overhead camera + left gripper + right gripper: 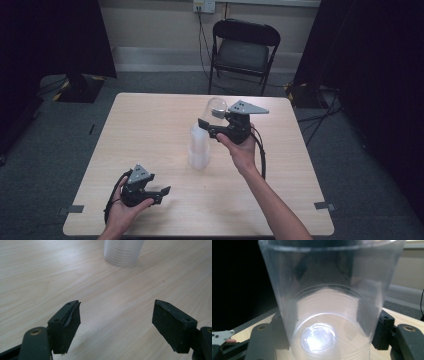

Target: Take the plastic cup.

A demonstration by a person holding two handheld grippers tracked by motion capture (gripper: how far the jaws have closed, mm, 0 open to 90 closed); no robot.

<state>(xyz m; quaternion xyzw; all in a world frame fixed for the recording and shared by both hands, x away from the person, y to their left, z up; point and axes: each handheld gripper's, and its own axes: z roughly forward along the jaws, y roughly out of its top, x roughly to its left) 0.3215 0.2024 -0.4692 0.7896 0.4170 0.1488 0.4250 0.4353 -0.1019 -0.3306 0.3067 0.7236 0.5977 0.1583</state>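
My right gripper is raised above the table's middle, shut on a single clear plastic cup. In the right gripper view that cup stands between the two black pads, which press on its lower wall. A stack of clear cups stands upright on the table just below and to the left of the held cup. My left gripper rests low near the front left of the table, open and pointing right. In the left gripper view its jaws stand wide apart over bare wood, with the stack farther off.
The light wooden table has bare room on all sides of the stack. A black folding chair stands behind the far edge. Dark curtains hang at both sides, and cables run across the grey floor.
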